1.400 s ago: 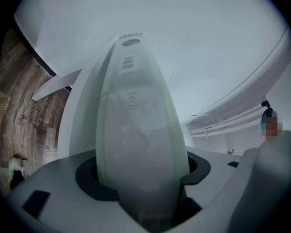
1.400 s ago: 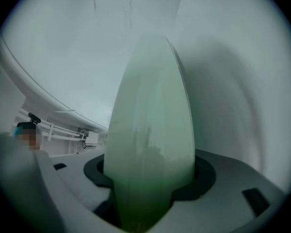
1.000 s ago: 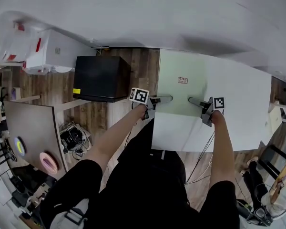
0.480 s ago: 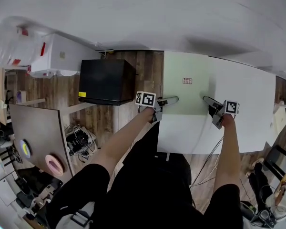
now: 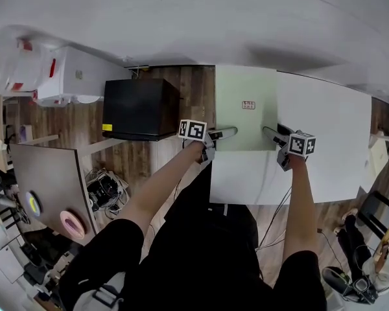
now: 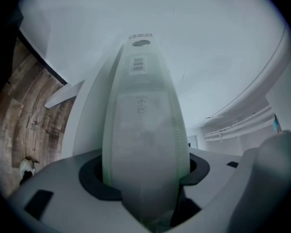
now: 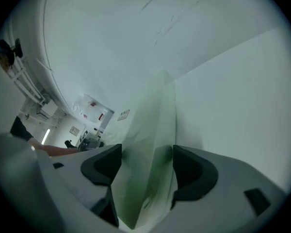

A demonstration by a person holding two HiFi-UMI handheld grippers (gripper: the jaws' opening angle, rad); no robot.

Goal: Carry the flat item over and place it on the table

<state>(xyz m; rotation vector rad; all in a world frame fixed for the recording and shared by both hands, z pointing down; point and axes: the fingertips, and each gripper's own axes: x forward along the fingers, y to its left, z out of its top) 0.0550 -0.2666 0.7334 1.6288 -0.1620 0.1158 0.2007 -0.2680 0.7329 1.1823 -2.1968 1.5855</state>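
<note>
The white table (image 5: 324, 128) was under the pale green sheet (image 5: 245, 118), which lay across its far left part, flat on it as far as I could judge. My left gripper (image 5: 225, 133) was clamped on the sheet's near left edge. My right gripper (image 5: 270, 133) had just been opening its jaws. They stood wide, with the near right edge between them but not pinched.

To finish cleanly, I judged I should slide the right one straight back off the edge without lifting it. Then I should loosen the left the same way, so the sheet did not skid.

The tabletop looked smooth and bare. Beyond it ran a white wall (image 5: 194, 18). To the left was wooden floor (image 5: 188, 86), with a grey-brown table (image 5: 45, 173) and a black box (image 5: 139, 105).
</note>
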